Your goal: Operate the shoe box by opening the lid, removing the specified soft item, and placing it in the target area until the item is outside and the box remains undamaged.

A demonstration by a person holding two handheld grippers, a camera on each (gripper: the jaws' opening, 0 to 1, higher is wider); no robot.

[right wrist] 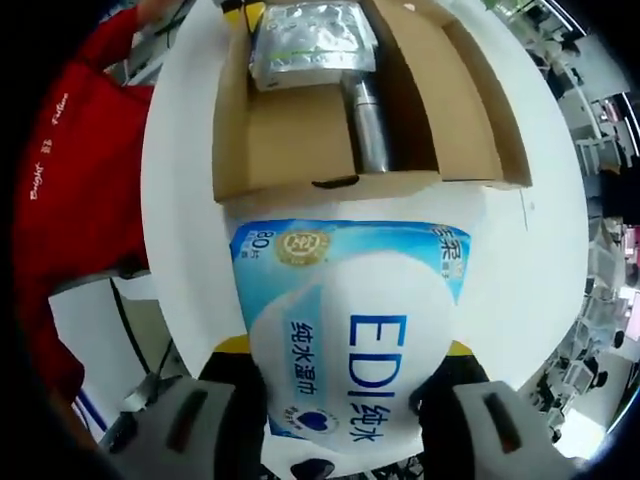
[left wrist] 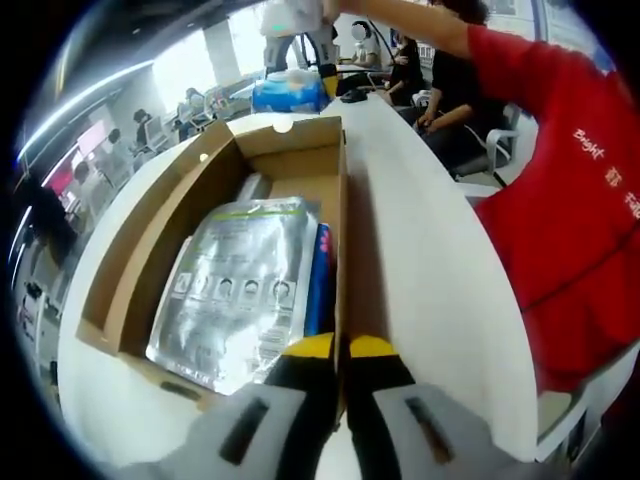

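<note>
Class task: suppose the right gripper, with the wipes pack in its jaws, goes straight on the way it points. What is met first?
Probably the near end wall of the open cardboard box: the wipes pack held in the right gripper leads and looks almost against it already.

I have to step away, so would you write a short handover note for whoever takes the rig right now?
Right gripper: shut on the blue wet-wipes pack, held outside the shoe box, above the white table.
Left gripper: shut on the box's near wall, steadying it.
Box is open; a silver foil pouch and a metal cylinder remain inside.
Done: lid open, pack out.
Left: set the pack down in the target area, release the box.
</note>
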